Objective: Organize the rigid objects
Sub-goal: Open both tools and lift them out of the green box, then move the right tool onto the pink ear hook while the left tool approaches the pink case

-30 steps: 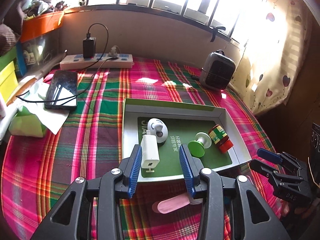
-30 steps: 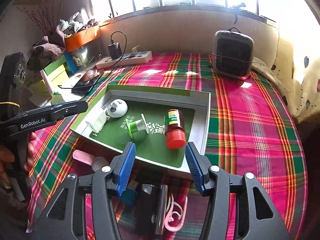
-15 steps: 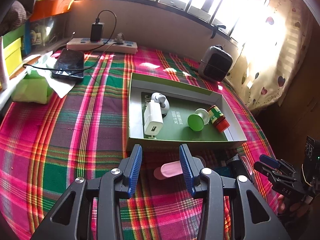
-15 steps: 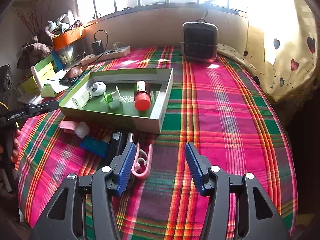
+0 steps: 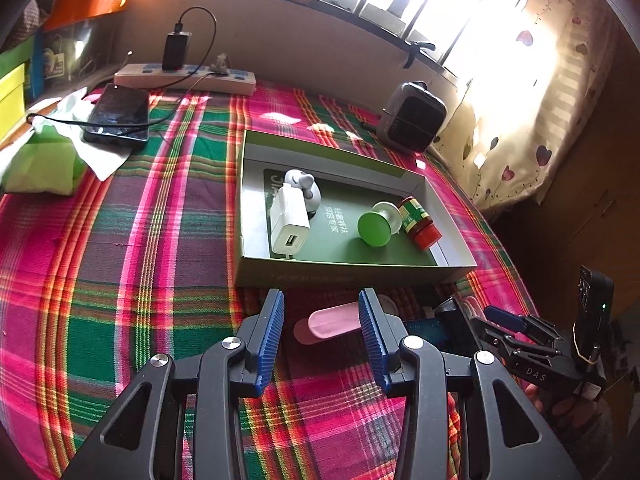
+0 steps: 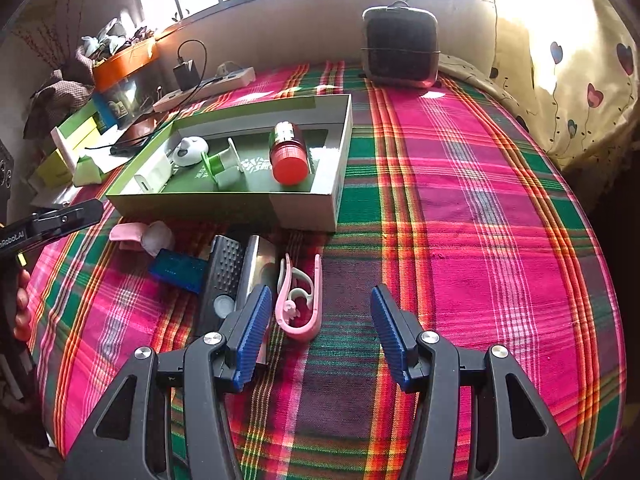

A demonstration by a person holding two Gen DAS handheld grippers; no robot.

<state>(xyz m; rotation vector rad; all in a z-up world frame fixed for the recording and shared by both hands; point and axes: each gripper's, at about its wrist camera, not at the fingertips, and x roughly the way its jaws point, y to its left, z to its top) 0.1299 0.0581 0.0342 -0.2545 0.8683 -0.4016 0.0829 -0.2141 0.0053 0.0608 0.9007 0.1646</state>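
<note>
A grey-walled box (image 5: 340, 276) with a green floor holds a white charger (image 5: 290, 226), a small grey figure (image 5: 304, 186), a green-ended spool (image 5: 374, 228) and a red-capped bottle (image 5: 418, 220). In front of the box a pink flat piece (image 5: 328, 324) lies on the cloth. My left gripper (image 5: 320, 308) hovers open over it, not touching. My right gripper (image 6: 320, 300) is open above a pink clip (image 6: 300, 300) that lies near its left finger. Left of the clip lie a black ribbed bar (image 6: 222, 276), a silver piece (image 6: 256, 264) and a blue block (image 6: 178, 266).
A plaid cloth (image 6: 460, 240) covers the table. A small heater (image 6: 400, 52) stands at the back, with a power strip (image 5: 184, 78) and a phone (image 5: 118, 116) on the left. Boxes and tissues crowd the left edge. A curtain (image 5: 540, 120) hangs on the right.
Both grippers have drawn back from over the box and come lower. The loose items in front of the box now lie under their fingers. Neither has changed its opening.
</note>
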